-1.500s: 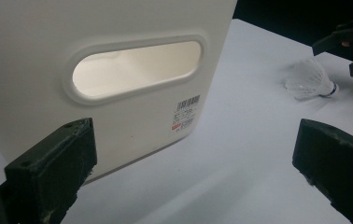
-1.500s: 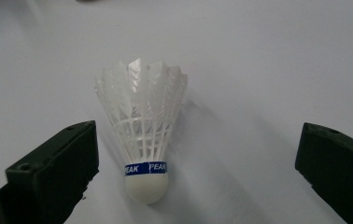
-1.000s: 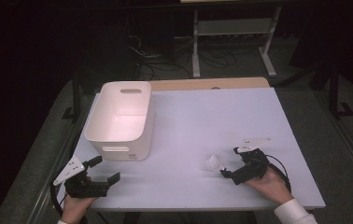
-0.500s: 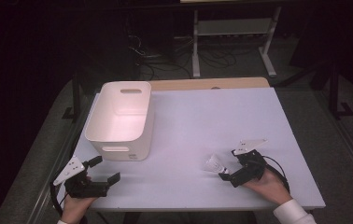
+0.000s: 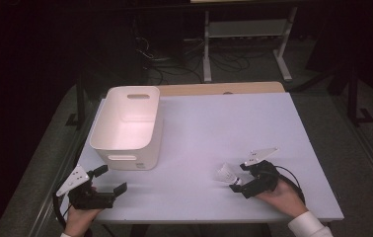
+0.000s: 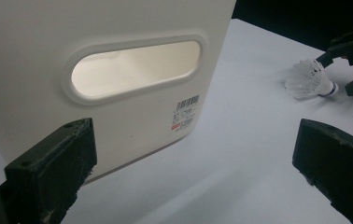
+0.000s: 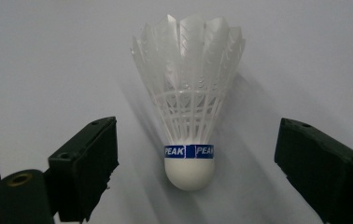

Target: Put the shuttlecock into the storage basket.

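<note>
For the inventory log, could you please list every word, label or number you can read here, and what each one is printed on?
"PEAK", printed twice in white on the blue band around the shuttlecock, just above its cork; the right tool stands open around it.
Small sticker with a barcode and fine print on the end wall of the white bin, below its handle slot: too small and blurred to read.
No other text is legible.

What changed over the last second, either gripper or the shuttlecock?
The right gripper eased slightly back toward the person's edge of the table, jaws open either side of the shuttlecock's cork, not touching it. Nothing was grasped or released. The shuttlecock, the white bin and the open left gripper stayed put.
</note>
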{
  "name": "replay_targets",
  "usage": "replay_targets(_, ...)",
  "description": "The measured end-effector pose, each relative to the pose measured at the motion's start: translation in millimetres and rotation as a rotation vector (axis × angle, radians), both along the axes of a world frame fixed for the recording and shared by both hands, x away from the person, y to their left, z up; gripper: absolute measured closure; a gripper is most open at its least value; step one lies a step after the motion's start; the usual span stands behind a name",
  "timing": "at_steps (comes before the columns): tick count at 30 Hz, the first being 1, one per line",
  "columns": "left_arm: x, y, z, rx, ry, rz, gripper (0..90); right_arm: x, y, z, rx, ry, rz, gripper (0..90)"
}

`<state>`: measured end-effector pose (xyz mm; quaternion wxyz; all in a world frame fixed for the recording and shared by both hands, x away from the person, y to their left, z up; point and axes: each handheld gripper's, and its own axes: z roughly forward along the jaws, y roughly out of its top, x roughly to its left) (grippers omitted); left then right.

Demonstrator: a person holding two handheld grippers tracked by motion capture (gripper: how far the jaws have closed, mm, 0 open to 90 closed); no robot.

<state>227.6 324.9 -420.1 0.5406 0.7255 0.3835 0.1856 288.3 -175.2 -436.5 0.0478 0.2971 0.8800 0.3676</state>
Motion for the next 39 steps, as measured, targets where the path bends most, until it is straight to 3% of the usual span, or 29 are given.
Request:
replay_targets(17,-0.2,-0.6,-0.1,-0.002,0.000,0.000,0.0,0.2,-0.4,-1.1,-0.038,-0.002,0.006,34.2)
replay_targets(22,-0.2,-0.5,-0.1,-0.001,0.000,0.001,0.0,-1.5,3.3,-2.5,-0.058,0.018,0.007,42.5)
replay_targets(26,-0.5,-0.3,0.2,-0.003,-0.001,0.005,0.0,-2.0,4.7,-3.5,-0.075,0.017,0.009,43.8)
replay_targets(39,-0.6,-0.5,0.3,-0.003,-0.001,0.004,0.0,-3.4,7.7,-2.0,-0.101,-0.019,0.002,61.7)
